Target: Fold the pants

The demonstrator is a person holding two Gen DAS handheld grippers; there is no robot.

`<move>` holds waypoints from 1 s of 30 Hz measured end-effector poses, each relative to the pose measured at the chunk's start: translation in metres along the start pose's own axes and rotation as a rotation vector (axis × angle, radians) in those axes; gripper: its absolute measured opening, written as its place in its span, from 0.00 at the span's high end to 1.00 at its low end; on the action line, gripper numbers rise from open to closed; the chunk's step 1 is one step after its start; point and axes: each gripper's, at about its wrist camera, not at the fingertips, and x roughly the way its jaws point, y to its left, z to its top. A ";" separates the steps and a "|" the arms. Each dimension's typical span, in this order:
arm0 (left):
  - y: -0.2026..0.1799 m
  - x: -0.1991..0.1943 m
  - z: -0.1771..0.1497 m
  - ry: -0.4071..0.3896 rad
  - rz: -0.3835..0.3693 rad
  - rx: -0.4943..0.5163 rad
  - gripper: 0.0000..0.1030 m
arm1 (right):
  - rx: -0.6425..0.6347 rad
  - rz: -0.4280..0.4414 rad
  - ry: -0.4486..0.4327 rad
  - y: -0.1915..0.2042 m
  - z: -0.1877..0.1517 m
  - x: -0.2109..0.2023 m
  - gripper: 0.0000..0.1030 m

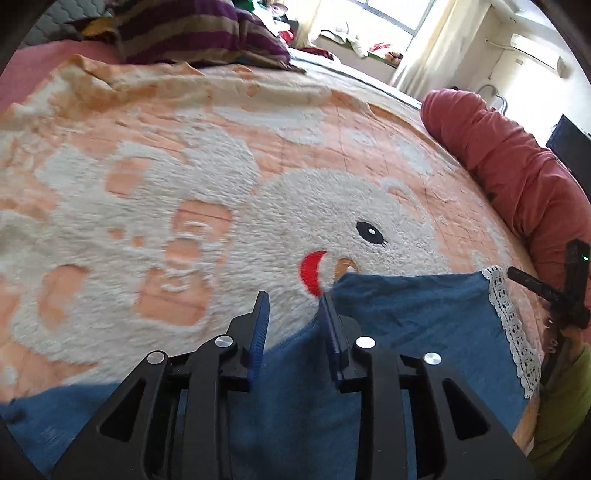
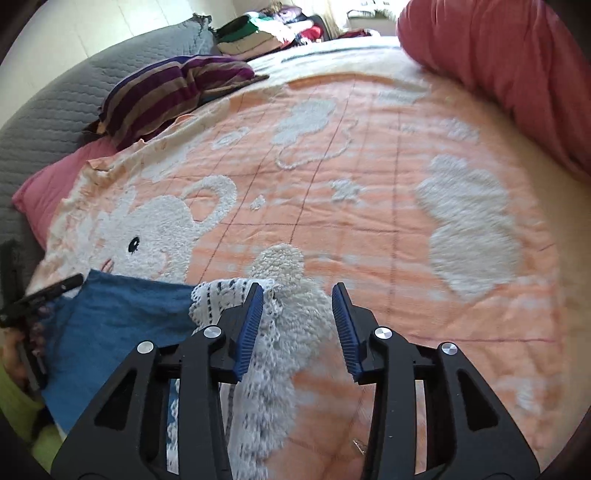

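Two grippers, both yours, both over the near edge of the bed. Your left gripper (image 1: 293, 308) stands part open, blue pads apart; the blue pants (image 1: 406, 314) lie flat under it, an upper corner of the cloth close against the right-hand pad, though whether it touches is hard to tell in the blur, and nothing is pinched. Your right gripper (image 2: 297, 301) is likewise part open, with the white lace trim (image 2: 229, 295) of the pants bunched against its left-hand pad and loose between the jaws, not gripped. The pants sit at the near edge of the bedspread (image 1: 184, 184), a fluffy peach and white cover with a cartoon animal whose black eye (image 1: 370, 232) and red mouth (image 1: 312, 271) show just beyond the cloth. A rolled pink-red quilt (image 1: 517, 173) lies along the bed's right side. A purple and tan striped pillow (image 2: 173, 92) rests toward the far left, beside a grey quilted headboard (image 2: 55, 103). Piled clothing (image 2: 258, 33) sits beyond the bed. A bright window (image 1: 388, 18) and a wall air conditioner (image 1: 535, 51) fill the far corner. A yellow-green sleeve (image 1: 565, 398) shows at the near edge.
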 end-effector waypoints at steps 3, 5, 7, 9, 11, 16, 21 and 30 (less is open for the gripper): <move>0.000 -0.031 -0.006 -0.056 -0.002 0.025 0.74 | -0.057 0.001 -0.041 0.015 -0.012 -0.029 0.61; 0.001 -0.054 -0.017 -0.081 -0.036 0.024 0.71 | -0.094 0.018 -0.051 0.028 -0.023 -0.043 0.59; 0.003 -0.070 -0.032 -0.085 -0.039 0.030 0.62 | -0.146 0.022 -0.058 0.045 -0.039 -0.059 0.59; 0.005 -0.084 -0.049 -0.071 -0.026 0.037 0.60 | -0.176 0.026 -0.056 0.057 -0.050 -0.066 0.59; 0.007 -0.094 -0.062 -0.067 -0.007 0.053 0.56 | -0.222 0.031 -0.042 0.072 -0.063 -0.071 0.59; 0.021 -0.107 -0.094 -0.020 0.146 0.106 0.39 | -0.335 0.026 0.026 0.113 -0.094 -0.063 0.53; 0.037 -0.103 -0.111 0.040 0.240 0.117 0.39 | -0.336 -0.052 0.116 0.114 -0.112 -0.045 0.49; 0.053 -0.107 -0.119 0.027 0.167 0.054 0.39 | -0.242 -0.062 0.138 0.080 -0.123 -0.046 0.54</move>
